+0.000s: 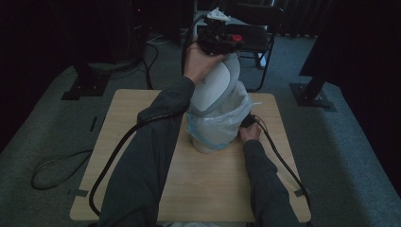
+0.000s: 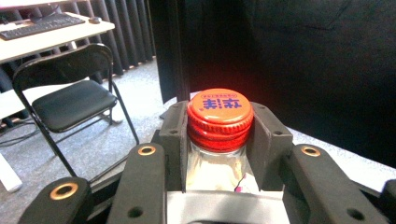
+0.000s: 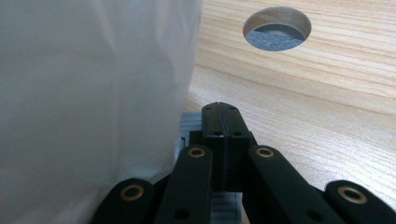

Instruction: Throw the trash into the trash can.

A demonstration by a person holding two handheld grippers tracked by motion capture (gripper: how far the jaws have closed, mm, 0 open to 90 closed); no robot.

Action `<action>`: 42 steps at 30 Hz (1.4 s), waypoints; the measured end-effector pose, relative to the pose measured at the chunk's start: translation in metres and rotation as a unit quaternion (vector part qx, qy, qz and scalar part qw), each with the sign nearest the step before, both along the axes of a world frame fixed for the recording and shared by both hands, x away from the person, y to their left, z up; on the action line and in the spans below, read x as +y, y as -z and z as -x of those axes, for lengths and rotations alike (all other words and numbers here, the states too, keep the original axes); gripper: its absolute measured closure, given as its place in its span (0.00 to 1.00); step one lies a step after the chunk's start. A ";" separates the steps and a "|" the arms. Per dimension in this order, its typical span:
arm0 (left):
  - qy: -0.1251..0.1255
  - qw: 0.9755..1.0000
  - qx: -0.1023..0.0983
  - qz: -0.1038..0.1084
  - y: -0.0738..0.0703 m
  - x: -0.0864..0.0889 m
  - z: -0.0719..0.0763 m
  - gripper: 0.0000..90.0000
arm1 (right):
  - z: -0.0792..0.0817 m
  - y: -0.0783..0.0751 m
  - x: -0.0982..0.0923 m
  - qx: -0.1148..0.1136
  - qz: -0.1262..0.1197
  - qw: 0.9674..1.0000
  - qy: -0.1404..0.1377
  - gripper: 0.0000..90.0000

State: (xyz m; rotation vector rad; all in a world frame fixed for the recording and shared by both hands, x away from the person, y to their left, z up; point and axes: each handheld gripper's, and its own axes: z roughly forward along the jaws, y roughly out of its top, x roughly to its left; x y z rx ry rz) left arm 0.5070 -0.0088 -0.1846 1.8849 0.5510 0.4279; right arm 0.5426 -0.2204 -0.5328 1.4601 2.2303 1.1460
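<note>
A small clear bottle with an orange-red cap [image 2: 219, 112] stands between the jaws of my left gripper [image 2: 219, 140], which is shut on its neck. In the high view that gripper [image 1: 230, 40] is held high above the far table edge, over a white bin [image 1: 208, 142] whose lid [image 1: 213, 87] stands open; the cap [image 1: 237, 38] shows red. A pale plastic liner bag [image 1: 224, 118] bulges from the bin. My right gripper [image 1: 248, 121] sits low at the bin's right side. Its jaws [image 3: 223, 121] are shut together, right beside the bag [image 3: 93, 93], over a pale ribbed part [image 3: 189, 125].
The wooden table [image 1: 217, 189] has a round cable hole [image 3: 277, 28] beyond the right gripper. A thick black cable [image 1: 116, 156] crosses the table's left half. A black folding chair [image 2: 70, 100] and a desk with a keyboard [image 2: 42, 25] stand behind the table.
</note>
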 end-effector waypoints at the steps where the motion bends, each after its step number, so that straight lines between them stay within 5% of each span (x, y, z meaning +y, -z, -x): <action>1: 0.000 1.000 0.000 -0.005 0.001 0.000 0.000 0.70 | 0.000 0.000 0.000 0.000 0.000 1.000 0.000 1.00; 5: -0.002 1.000 -0.004 -0.012 0.005 0.000 0.001 0.69 | 0.000 0.000 0.000 -0.001 0.000 1.000 0.000 1.00; 8: 0.006 0.999 -0.010 0.030 -0.001 0.007 0.002 0.67 | 0.000 0.000 0.000 -0.001 -0.001 1.000 0.001 1.00; 24: -0.032 0.998 -0.023 0.042 0.002 0.046 0.004 0.60 | 0.001 0.001 0.001 -0.002 -0.001 1.000 0.000 1.00; 31: -0.047 0.997 -0.022 0.060 0.016 0.074 0.009 0.60 | 0.001 0.001 0.001 -0.003 0.001 1.000 -0.003 1.00; 42: -0.080 0.992 0.010 0.092 0.052 0.111 0.008 0.59 | 0.001 0.001 0.002 -0.003 0.000 1.000 -0.001 1.00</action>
